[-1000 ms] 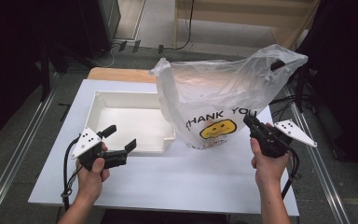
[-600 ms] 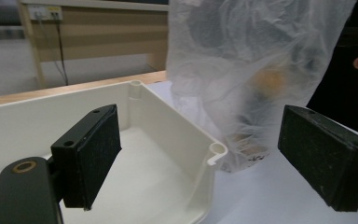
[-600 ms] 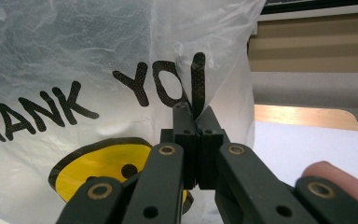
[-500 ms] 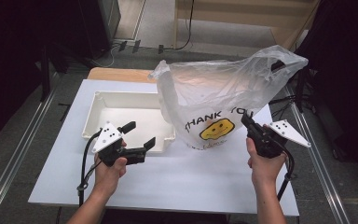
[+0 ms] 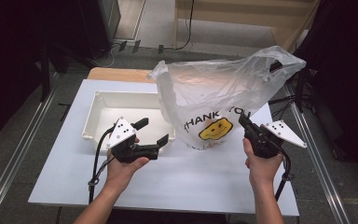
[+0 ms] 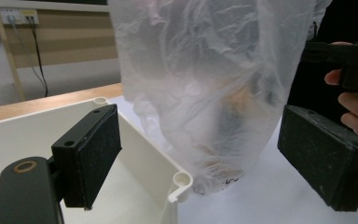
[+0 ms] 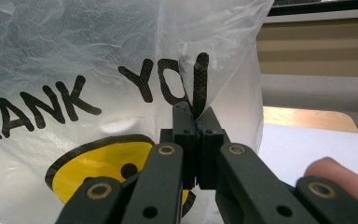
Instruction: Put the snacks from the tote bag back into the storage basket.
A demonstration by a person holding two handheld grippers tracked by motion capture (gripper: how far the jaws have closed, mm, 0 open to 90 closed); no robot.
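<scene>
The plastic bag [image 6: 205, 93] blurs whatever lies inside it; its top is cut off in both gripper views.

On the plastic bag [image 5: 214, 93] I read "THANK YOU" in black capitals, printed above a yellow smiley face [image 5: 214, 129]. From my right claw's camera the lettering reads "ANK YO", the last letter creased into a fold. No other text is legible.
</scene>
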